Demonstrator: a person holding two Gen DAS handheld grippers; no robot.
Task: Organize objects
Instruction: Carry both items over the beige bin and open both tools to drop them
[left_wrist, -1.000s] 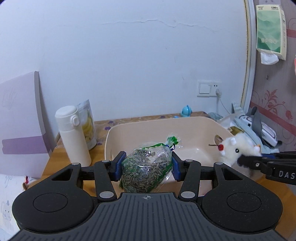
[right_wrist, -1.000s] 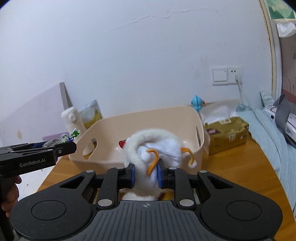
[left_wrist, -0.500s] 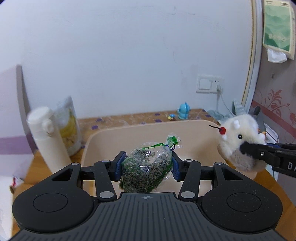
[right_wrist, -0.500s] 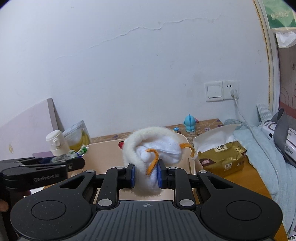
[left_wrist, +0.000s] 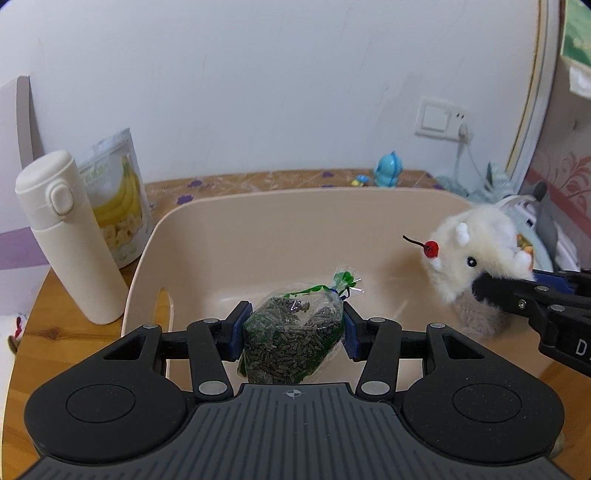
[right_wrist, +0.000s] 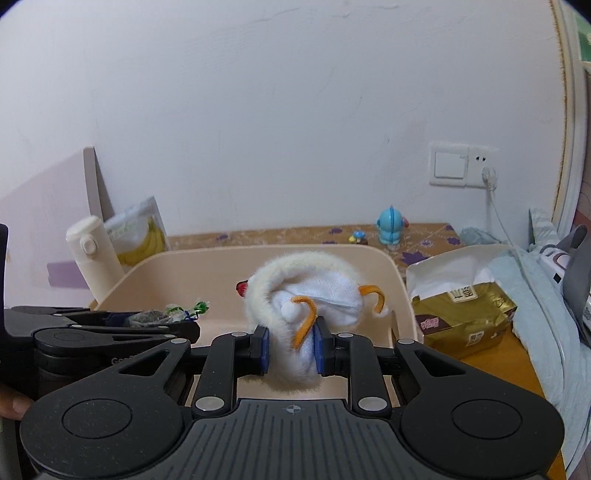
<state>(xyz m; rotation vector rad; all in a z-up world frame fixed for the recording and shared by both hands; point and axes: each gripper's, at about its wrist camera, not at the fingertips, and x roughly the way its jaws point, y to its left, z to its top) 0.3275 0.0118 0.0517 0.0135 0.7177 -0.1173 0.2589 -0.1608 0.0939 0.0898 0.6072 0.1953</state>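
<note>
My left gripper is shut on a clear bag of dark seeds with a green tie, held above the near left part of a beige plastic basket. My right gripper is shut on a white plush toy with a red nose and orange legs, held over the basket's near right rim. In the left wrist view the plush toy hangs at the right, pinched by the right gripper. In the right wrist view the left gripper with the seed bag is at the left.
A white flask and a banana chip pouch stand left of the basket. A blue figurine sits behind it by the wall. A gold tissue pack and light blue cloth lie to the right.
Both grippers have moved forward and up with their loads, from in front of the basket to above it. The plush toy is now over the basket's right side.
</note>
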